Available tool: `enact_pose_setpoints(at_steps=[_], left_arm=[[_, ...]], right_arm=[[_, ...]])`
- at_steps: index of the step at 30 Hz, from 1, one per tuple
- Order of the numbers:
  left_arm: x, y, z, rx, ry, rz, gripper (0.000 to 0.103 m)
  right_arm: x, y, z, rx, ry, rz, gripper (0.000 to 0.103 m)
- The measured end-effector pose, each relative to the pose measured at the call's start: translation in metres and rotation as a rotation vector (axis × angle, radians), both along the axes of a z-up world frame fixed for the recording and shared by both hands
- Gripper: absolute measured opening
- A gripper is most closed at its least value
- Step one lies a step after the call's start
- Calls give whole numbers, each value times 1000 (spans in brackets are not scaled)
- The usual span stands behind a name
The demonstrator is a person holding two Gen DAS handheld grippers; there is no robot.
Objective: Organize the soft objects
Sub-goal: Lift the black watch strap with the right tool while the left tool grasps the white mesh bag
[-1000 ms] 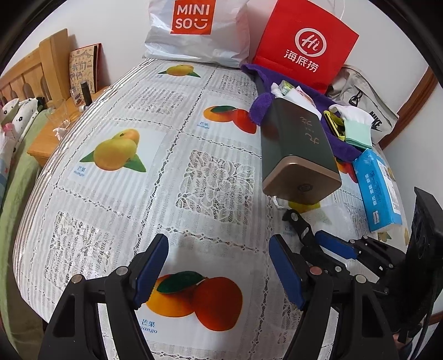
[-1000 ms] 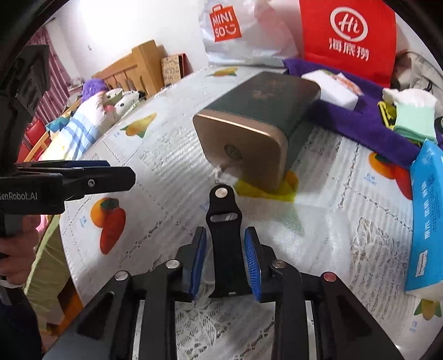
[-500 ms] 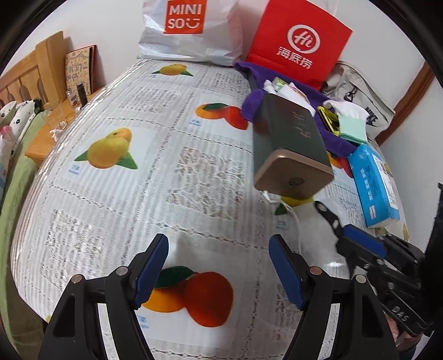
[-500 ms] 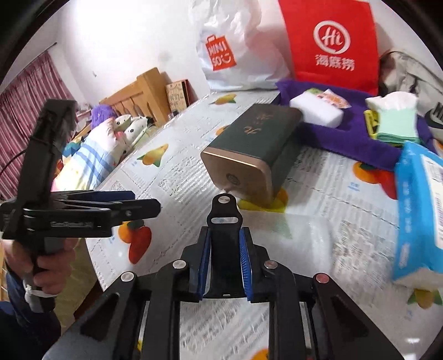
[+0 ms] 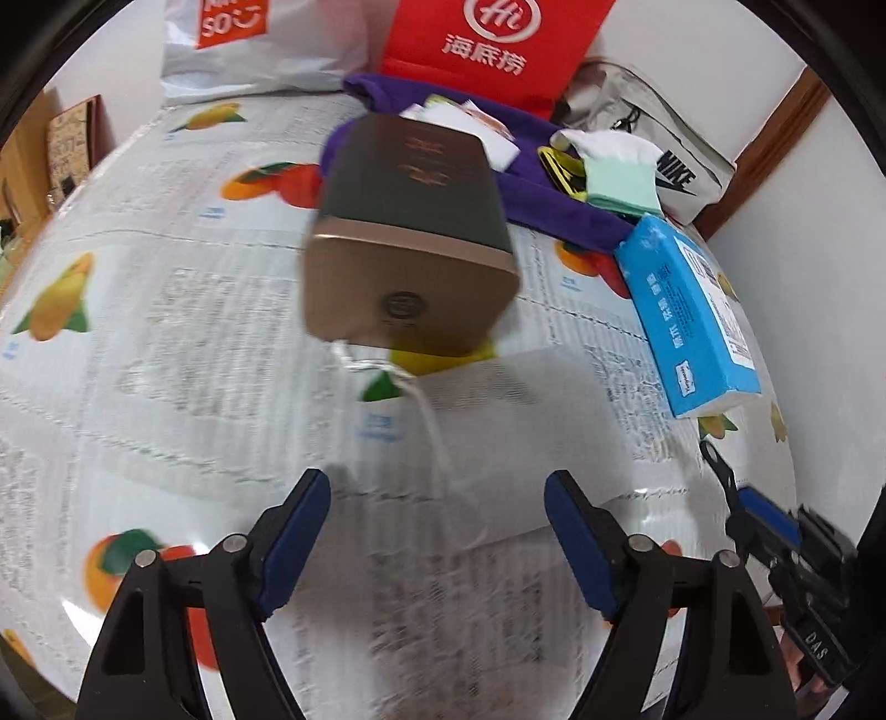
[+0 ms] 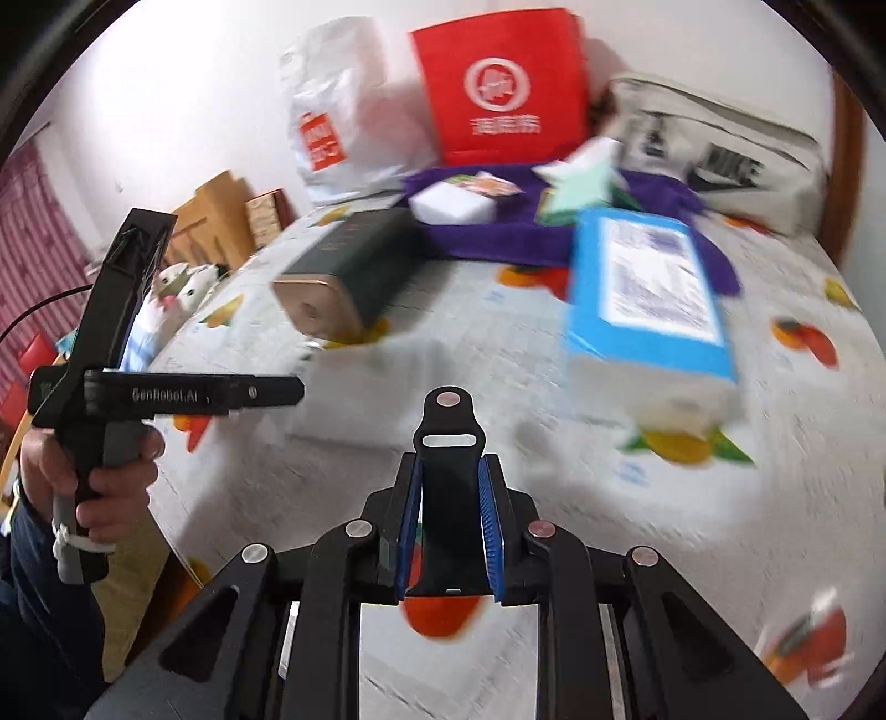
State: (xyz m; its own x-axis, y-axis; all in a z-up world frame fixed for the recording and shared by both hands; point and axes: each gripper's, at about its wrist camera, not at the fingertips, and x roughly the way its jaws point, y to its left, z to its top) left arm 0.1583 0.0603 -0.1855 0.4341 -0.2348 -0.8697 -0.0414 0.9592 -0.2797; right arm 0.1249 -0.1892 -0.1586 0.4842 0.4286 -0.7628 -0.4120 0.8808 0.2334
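Observation:
My right gripper is shut on a black watch strap and holds it above the table; it also shows at the right edge of the left wrist view. My left gripper is open and empty, above a clear plastic bag with a white drawstring that lies in front of the dark green box with a gold end. In the right wrist view the left gripper shows from the side, held in a hand.
A blue tissue pack lies to the right. A purple cloth at the back carries a white sponge and green cloths. A red bag, a white Miniso bag and a Nike bag stand behind.
My left gripper has moved forward and right over the clear bag. My right gripper has lifted and drawn back to the right with the strap still in it.

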Motion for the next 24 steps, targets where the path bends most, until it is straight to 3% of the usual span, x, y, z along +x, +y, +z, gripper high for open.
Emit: enact_pose_setpoints(at_steps=[13, 17, 21, 24], left_arm=[[29, -48, -3, 68, 54, 17, 98], [38, -65, -8, 120, 56, 35, 103], [42, -86, -14, 251, 61, 25, 103], [40, -86, -14, 253, 39, 33, 103]], right_arm=[[-13, -60, -21, 41, 32, -111, 21], [-12, -68, -23, 58, 32, -121, 21], [-11, -72, -21, 71, 28, -127, 21], [-10, -72, -20, 73, 24, -129, 21]])
